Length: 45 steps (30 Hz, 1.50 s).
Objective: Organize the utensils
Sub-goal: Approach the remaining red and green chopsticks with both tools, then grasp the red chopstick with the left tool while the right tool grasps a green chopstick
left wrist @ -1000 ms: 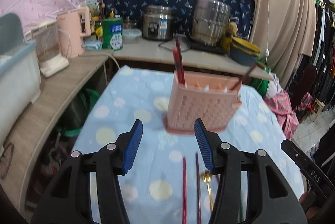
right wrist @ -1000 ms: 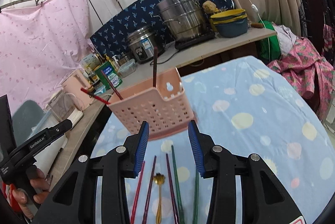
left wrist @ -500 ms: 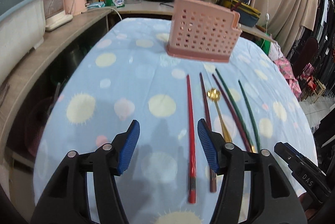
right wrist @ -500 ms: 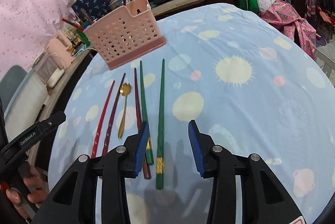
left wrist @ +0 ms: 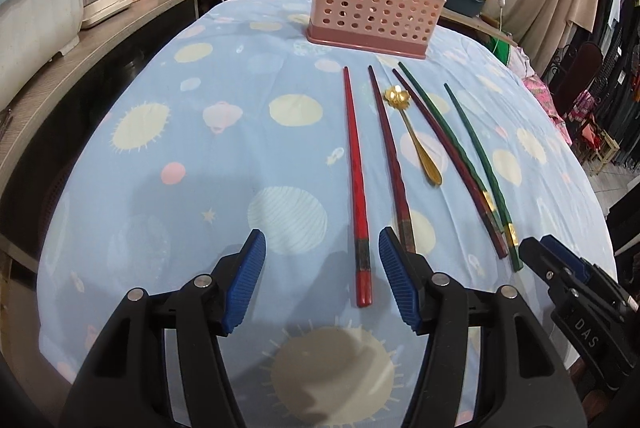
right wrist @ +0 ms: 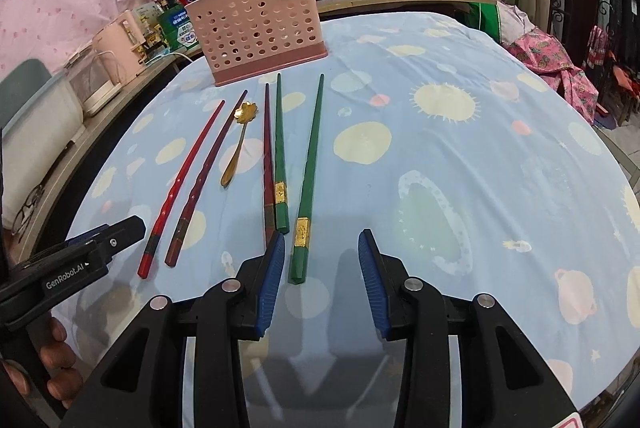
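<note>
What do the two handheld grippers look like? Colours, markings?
Both are black plastic with silver pivot bolts and ribbed blue fingers. The left gripper carries white "GenRobot.AI" lettering on its side, read from the right wrist view; the right gripper shows white "DAS" lettering in the left wrist view. No cables or sleeves visible.

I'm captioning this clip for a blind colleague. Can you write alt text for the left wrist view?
The left gripper hovers with open jaws around the near end of a red chopstick on a blue patterned tablecloth. Beside it lie four more chopsticks and a gold spoon, all pointing toward a pink perforated holder.
</note>
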Tool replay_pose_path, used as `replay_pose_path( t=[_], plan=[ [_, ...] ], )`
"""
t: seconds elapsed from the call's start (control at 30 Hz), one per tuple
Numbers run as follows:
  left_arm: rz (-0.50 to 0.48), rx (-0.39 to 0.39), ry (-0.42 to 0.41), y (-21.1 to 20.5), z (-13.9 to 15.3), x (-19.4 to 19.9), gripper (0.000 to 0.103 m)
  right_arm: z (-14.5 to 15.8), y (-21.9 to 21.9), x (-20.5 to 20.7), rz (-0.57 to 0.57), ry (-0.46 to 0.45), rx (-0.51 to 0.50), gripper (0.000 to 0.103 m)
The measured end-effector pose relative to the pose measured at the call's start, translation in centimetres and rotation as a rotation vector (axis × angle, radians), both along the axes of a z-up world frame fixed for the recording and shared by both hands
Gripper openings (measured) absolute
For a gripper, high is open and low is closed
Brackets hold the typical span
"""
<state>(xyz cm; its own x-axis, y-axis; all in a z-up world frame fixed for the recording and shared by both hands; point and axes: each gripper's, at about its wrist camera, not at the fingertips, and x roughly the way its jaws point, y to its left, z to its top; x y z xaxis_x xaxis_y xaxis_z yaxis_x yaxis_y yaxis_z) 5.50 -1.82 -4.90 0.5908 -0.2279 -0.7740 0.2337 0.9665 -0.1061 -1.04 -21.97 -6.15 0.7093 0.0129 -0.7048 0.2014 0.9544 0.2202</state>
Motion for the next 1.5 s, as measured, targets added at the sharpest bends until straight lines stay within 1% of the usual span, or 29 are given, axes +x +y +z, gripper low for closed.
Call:
replay_pose_path(
  t=[0.2, 0.37, 0.9, 1.2, 1.3, 1.37, 1.4, 1.5],
  plan=[
    [-0.010, 0.014, -0.002, -0.3, -0.6, -0.3, 0.056, -0.4, 0.4, 0.1, 0.006, 0.009, -0.010, 0.034],
    [-0.012, 0.026, -0.002, -0.4, -1.0, -0.4, 0.056, -0.7, 0.6, 0.2, 0.006, 0.015, -0.024, 0.029],
    [-0.024, 0.094, -0.051, -1.1, -1.5, -0.9, 0.055, -1.0, 1.0, 0.4, 0.009, 0.000, -0.070, 0.028],
    [-0.023, 0.100, -0.070, -1.1, -1.5, -1.1, 0.046, -1.1, 0.9, 0.4, 0.001, -0.003, -0.077, 0.020],
    [-0.026, 0.094, -0.071, -1.0, -1.5, -1.0, 0.040, -1.1, 0.9, 0.4, 0.002, -0.004, -0.076, 0.016],
    [-0.028, 0.087, -0.069, -0.8, -1.4, -1.0, 0.031, -1.1, 0.8, 0.4, 0.002, -0.004, -0.076, 0.014],
    [-0.030, 0.079, -0.065, -0.8, -1.4, -0.9, 0.030, -1.1, 0.8, 0.4, 0.002, -0.004, -0.075, 0.014],
    [-0.035, 0.057, -0.054, -0.5, -1.4, -0.8, 0.020, -1.1, 0.7, 0.4, 0.004, -0.005, -0.071, 0.011]
  ],
)
